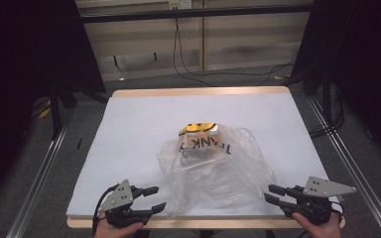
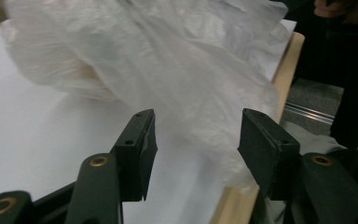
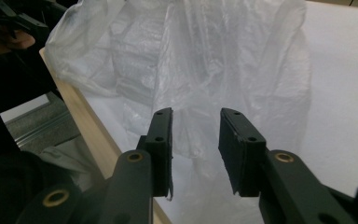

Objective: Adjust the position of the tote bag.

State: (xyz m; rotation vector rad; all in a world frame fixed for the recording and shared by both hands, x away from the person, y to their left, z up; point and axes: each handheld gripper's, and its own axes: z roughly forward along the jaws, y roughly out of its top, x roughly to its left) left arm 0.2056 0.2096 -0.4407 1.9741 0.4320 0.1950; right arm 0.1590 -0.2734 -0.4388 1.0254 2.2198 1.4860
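A crumpled clear plastic bag (image 1: 213, 166) lies in the middle of the white table cover, with a yellow smiley face and black lettering on its far side. My left gripper (image 1: 154, 198) sits at the near left edge, open, its jaws pointing right toward the bag's near corner. In the left gripper view the bag (image 2: 168, 60) fills the space ahead of the open jaws, apart from them. My right gripper (image 1: 272, 193) rests at the near right edge, open with a narrower gap, pointing left at the bag (image 3: 205, 70). Nothing is between either pair of jaws.
The table (image 1: 198, 92) has a wooden rim and a white cover (image 1: 129, 129). Metal rails (image 1: 39, 171) run along both sides on the floor. Cables (image 1: 188, 69) lie on the floor behind the table, and dark curtains stand at left and right.
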